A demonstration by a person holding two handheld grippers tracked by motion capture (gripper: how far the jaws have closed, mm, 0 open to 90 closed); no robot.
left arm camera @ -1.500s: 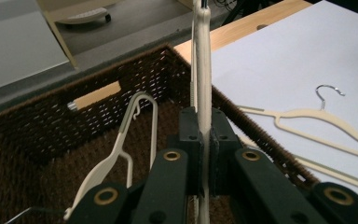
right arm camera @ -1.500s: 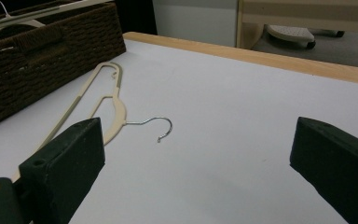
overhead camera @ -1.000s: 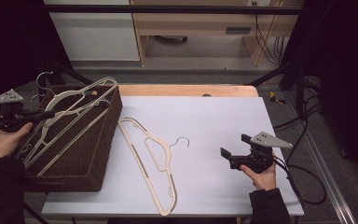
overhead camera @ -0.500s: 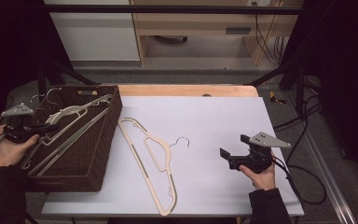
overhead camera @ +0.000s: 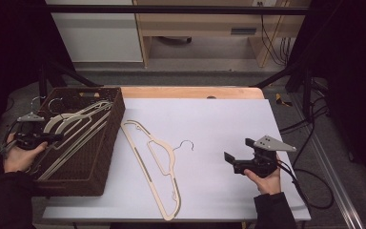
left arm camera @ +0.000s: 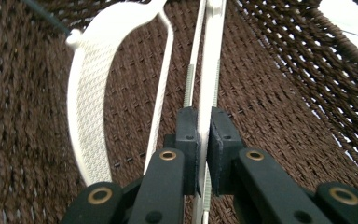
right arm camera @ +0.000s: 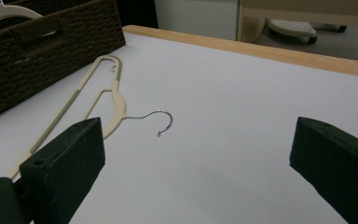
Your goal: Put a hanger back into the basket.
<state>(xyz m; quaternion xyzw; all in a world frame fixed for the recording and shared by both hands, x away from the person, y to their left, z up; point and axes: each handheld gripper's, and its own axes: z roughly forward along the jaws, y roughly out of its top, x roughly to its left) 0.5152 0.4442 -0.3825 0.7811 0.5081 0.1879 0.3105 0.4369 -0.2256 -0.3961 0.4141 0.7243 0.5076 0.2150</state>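
A dark wicker basket (overhead camera: 106, 157) stands at the table's left. Cream hangers (overhead camera: 83, 117) lie inside it. My left gripper (overhead camera: 52, 138) reaches into the basket from its left side, shut on the thin bar of one cream hanger (left arm camera: 214, 70); the pads of the left gripper (left arm camera: 203, 116) clamp that bar just above the woven floor. Another cream hanger (overhead camera: 155, 157) with a wire hook lies flat on the white table (overhead camera: 228, 119), right of the basket. My right gripper (overhead camera: 238, 150) rests low at the table's right, open and holding nothing; beyond the right gripper (right arm camera: 196, 154) lies the table hanger (right arm camera: 116, 109).
A wooden strip (overhead camera: 190, 92) edges the table's far side. Cables (overhead camera: 310, 157) trail off the right edge. Shelving and a dark frame stand behind the table. Bare white surface lies between the table hanger and the right gripper.
My left gripper has come down, and the hangers that leaned over the basket's rim now lie inside it. The right gripper has stayed still.
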